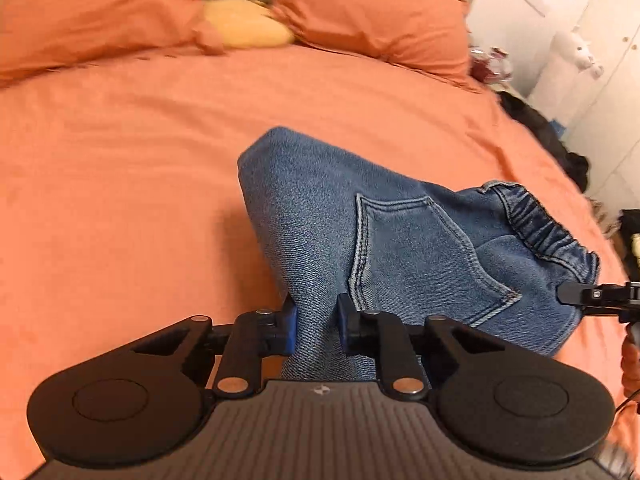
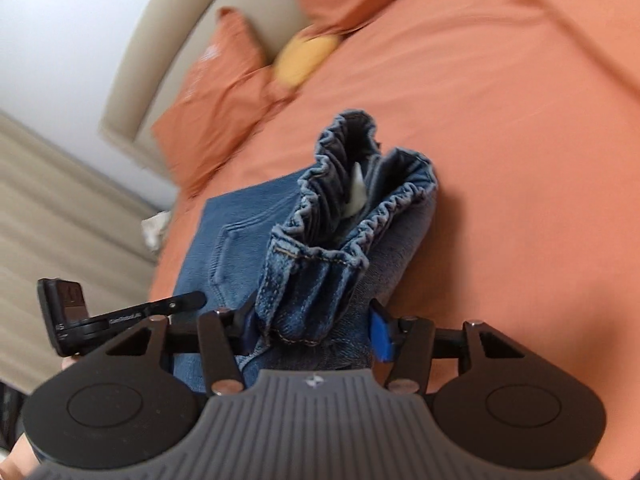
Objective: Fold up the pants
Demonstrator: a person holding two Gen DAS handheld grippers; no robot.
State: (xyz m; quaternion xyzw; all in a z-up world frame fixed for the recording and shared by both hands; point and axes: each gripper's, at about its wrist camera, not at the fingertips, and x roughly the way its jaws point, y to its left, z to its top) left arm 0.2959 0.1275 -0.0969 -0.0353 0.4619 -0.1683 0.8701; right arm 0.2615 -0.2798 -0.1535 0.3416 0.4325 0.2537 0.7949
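Blue denim pants (image 1: 400,240) with an elastic waistband and a back pocket are bunched up over the orange bed. My left gripper (image 1: 316,320) is shut on a fold of the denim near the pocket. My right gripper (image 2: 316,328) is shut on the gathered waistband end of the pants (image 2: 320,240), whose opening with a white label faces the camera. The right gripper's finger (image 1: 576,294) shows at the right edge of the left wrist view, at the waistband. The left gripper (image 2: 120,316) shows at the left of the right wrist view.
The orange bedsheet (image 1: 140,200) spreads all around. Orange pillows (image 1: 360,12) and a yellow cushion (image 1: 248,24) lie at the headboard. Dark clothing (image 1: 540,128) lies at the bed's right edge near white cupboards. Beige curtains (image 2: 60,220) hang to the left.
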